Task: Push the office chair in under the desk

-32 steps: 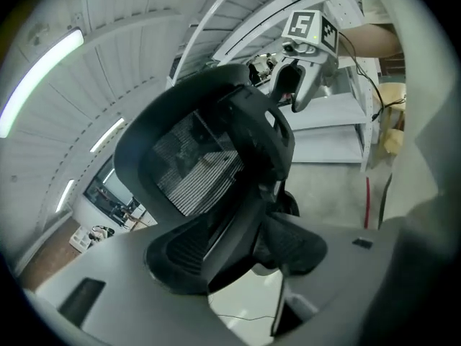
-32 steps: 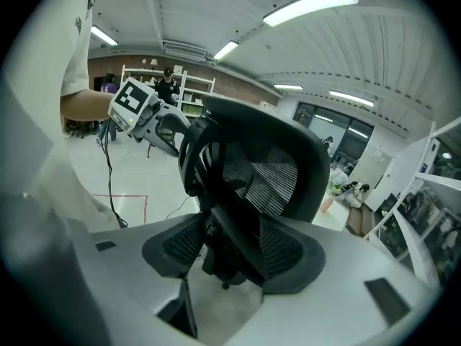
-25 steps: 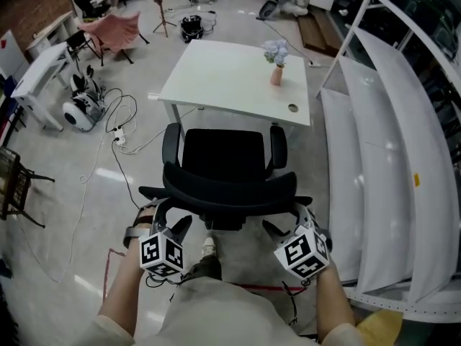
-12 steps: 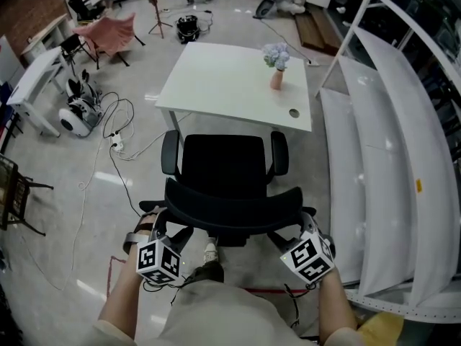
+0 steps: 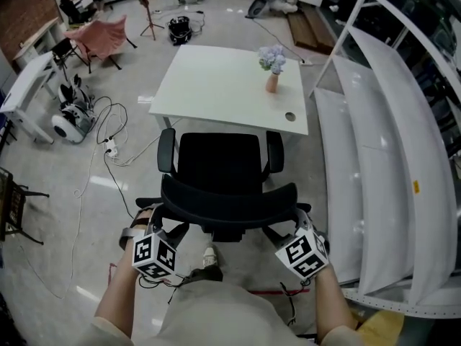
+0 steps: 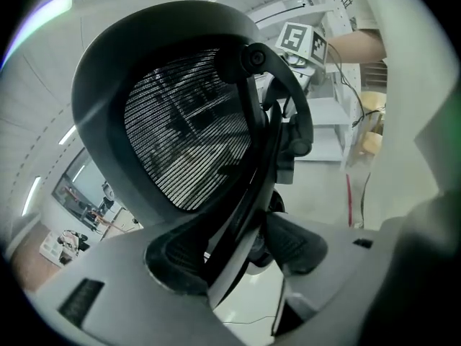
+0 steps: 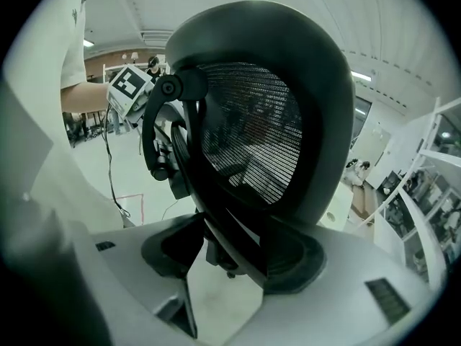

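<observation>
The left gripper [image 6: 236, 251] and the right gripper [image 7: 234, 251] stand wide open, each with a backrest strut of the office chair [image 5: 220, 166] between its fingers; the desk [image 5: 230, 85] lies beyond them.

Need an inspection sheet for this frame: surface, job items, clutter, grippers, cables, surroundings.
Surface: white desk, top mostly bare; grey floor.
Job's things: black office chair faces the desk, seat wholly visible, not under it.
Clutter: vase of flowers on the desk's right side; nothing else seen on the top.
Grippers: left gripper and right gripper both open, a backrest strut between each pair of jaws.
Cables: tangle of leads and a power strip on the floor left of the desk.
Surroundings: curved white shelving on the right; pink chair far left.
</observation>
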Motion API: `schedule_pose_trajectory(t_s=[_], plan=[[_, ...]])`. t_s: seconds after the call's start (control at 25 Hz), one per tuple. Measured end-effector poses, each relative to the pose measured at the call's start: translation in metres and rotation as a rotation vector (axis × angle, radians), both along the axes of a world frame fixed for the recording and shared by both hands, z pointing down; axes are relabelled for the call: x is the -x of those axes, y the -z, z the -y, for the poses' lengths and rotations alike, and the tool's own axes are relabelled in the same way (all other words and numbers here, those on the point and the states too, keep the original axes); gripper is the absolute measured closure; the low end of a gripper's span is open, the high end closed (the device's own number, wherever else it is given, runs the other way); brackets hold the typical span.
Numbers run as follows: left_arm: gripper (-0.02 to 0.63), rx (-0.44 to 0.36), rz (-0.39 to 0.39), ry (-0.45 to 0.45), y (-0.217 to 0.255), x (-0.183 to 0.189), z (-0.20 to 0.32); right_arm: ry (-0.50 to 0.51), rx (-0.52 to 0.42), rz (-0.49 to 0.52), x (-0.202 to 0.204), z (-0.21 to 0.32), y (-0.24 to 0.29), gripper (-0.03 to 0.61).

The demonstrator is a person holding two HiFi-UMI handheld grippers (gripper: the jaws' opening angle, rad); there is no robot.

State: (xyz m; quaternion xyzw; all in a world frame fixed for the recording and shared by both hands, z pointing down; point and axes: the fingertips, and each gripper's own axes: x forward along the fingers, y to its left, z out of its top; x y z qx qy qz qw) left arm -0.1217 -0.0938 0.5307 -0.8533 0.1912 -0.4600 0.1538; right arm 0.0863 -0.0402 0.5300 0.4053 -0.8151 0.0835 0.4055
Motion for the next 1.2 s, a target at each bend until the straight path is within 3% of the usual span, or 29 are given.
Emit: schedule_pose_trajectory(t_s=[0.24,0.44,0.64,0.84,1.2], plan=[[0.359,-0.024,-0.030,-0.017,0.000,0.005,0.033,-0.009,0.023,-0.025,0.004,0.032,-0.003,0.332],[0.368,-0.010,-0.041,-0.034,0.003,-0.004,0.044,-0.005,0.084,-0.135,-0.008,0.047,-0.008,0.344],[0.368,-0.021,-0.050,-0.015,0.003,-0.001,0.044,0.060,0.133,-0.126,-0.008,0.050,-0.010,0.354],[0.380,0.007,-0.068,-0.022,0.003,-0.004,0.040,0.152,0.170,-0.055,-0.013,0.049,-0.014,0.372],[0.371,0.001,-0.062,-0.019,0.003,-0.004,0.032,0.167,0.175,-0.044,-0.010,0.033,-0.011,0.384]])
